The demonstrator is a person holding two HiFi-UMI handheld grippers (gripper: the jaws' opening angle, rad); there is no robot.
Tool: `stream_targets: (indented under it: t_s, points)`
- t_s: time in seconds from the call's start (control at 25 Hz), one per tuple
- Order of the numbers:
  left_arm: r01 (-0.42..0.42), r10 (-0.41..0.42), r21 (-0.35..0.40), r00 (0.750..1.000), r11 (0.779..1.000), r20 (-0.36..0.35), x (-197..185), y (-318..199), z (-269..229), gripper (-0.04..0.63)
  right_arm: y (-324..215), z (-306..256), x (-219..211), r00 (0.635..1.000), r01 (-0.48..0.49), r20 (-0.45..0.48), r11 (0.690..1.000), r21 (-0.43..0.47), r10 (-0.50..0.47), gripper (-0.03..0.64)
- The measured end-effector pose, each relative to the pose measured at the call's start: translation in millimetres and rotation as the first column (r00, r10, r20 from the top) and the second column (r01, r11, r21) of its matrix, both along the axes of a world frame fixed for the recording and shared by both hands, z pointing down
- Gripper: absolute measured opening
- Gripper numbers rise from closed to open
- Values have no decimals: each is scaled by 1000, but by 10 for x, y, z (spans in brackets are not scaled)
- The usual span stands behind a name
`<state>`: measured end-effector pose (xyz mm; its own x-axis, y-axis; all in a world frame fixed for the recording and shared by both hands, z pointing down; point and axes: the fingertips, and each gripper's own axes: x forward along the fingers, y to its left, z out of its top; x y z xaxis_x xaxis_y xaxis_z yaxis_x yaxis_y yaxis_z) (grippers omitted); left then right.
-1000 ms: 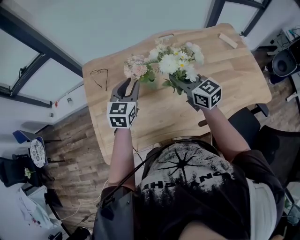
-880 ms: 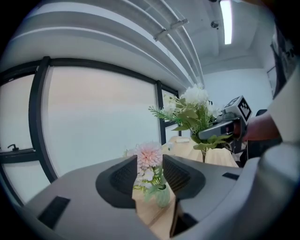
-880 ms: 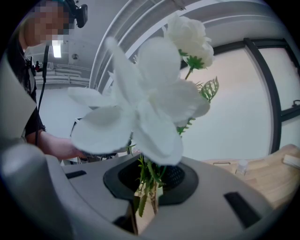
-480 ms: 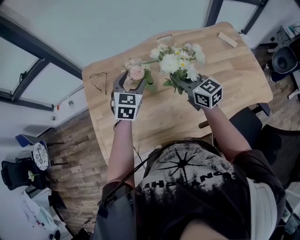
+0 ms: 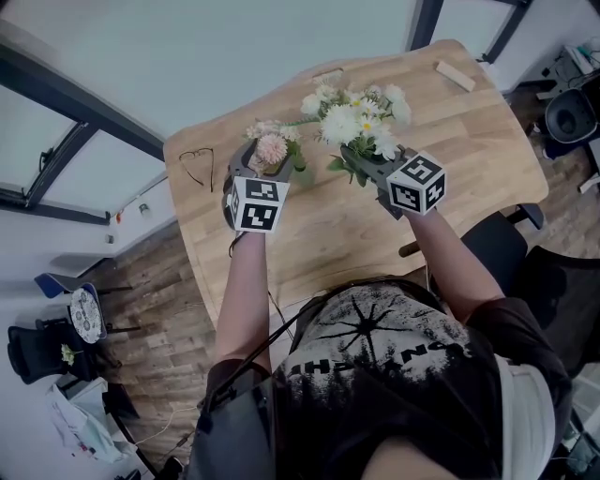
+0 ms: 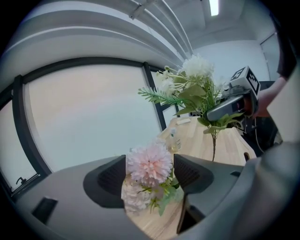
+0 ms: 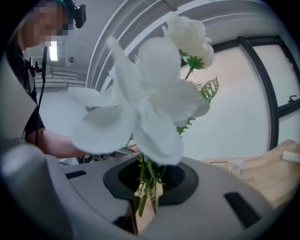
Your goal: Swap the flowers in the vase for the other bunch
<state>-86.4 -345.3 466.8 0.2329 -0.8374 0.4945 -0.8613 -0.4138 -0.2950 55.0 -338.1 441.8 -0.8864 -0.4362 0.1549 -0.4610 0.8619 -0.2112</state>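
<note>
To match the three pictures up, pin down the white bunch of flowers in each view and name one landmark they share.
Head view: white bunch upper centre, over the wooden table.
Left gripper view: upper right, above the table.
Right gripper view: fills the centre, stems running down to lower centre.
Shared landmark: the wooden table, at lower right in the right gripper view.

Soft, even light fills the room, with a ceiling strip light (image 6: 213, 6) glowing overhead and the big window (image 6: 84, 122) washed to a pale, featureless glare. Both gripper views bow hard toward black corners — the white flowers (image 7: 150, 103) close to the right lens are blurred and blown out. The head view is sharp, its wooden table (image 5: 469, 141) evenly lit with only faint shadows.
</note>
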Motion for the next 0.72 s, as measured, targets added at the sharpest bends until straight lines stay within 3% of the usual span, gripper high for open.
stream_targets:
  t_s: [0.32,0.56,0.72]
  points:
    - [-3,3,-8,1000,1000,31,23,-21,36,302,-33,52,21,1000,-4,2,1000,-15,4,69]
    - [4,-4,11,999,1000,32,7,-6,2,170,-41,73,40,1000,-7,4,1000,-20,7,69]
    - [-2,2,22,1000,1000,27,18,14,-20,120,-35,86,35,1000,-5,3,1000,-22,5,69]
